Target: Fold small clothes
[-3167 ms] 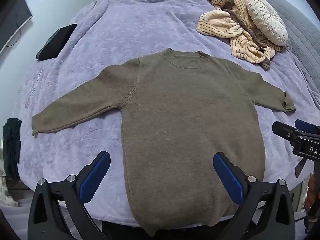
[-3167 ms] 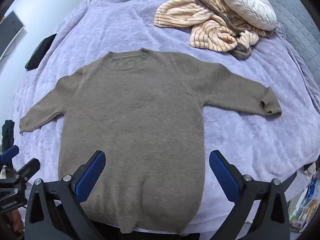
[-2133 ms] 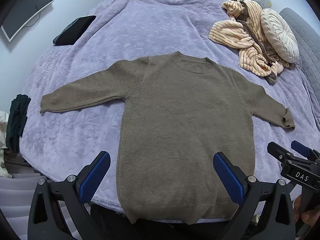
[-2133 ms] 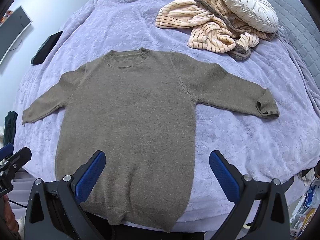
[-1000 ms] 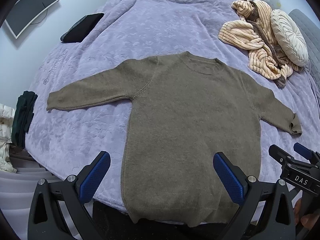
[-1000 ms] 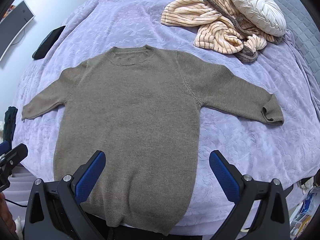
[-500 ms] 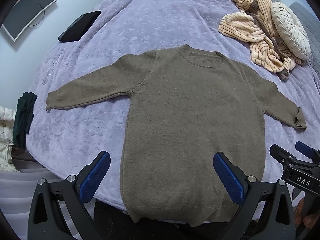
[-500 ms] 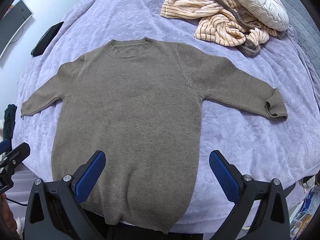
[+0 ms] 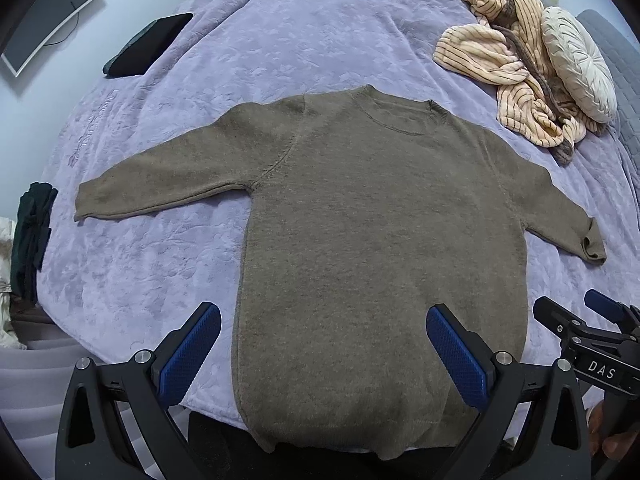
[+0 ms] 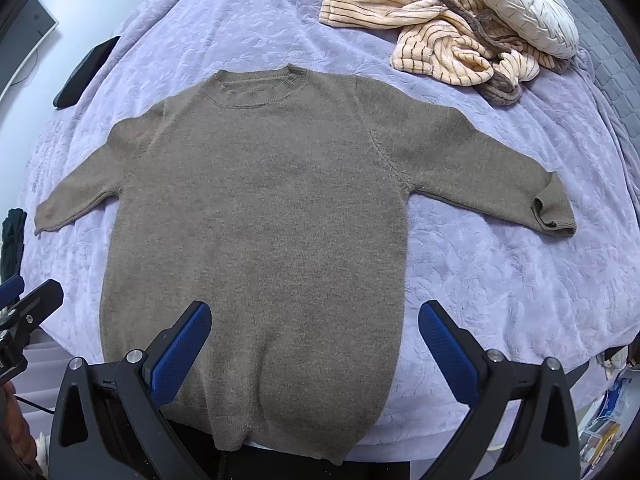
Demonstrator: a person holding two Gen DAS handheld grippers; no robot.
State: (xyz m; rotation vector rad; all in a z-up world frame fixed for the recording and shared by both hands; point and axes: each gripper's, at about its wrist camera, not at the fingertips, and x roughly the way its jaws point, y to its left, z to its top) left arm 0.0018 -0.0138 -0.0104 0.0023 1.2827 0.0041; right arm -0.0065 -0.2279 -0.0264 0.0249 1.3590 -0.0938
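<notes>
A brown knit sweater (image 9: 380,220) lies flat, front up, on the lilac bedspread (image 9: 280,40), sleeves spread to both sides, hem hanging over the near bed edge. It also shows in the right wrist view (image 10: 256,208). My left gripper (image 9: 322,342) is open and empty above the hem. My right gripper (image 10: 314,340) is open and empty above the hem's right part; it also shows at the right edge of the left wrist view (image 9: 576,320). The right cuff (image 10: 554,210) is slightly curled.
A striped beige garment (image 9: 508,64) and a round cream cushion (image 9: 580,64) lie at the far right of the bed. A black folded item (image 9: 148,44) lies at the far left. Dark clothes (image 9: 32,232) hang off the left edge. A monitor (image 9: 48,8) is on the wall.
Both grippers have drifted slightly over the sweater's hem, so the view shifted a little. The sweater has not moved and both grippers stay open.
</notes>
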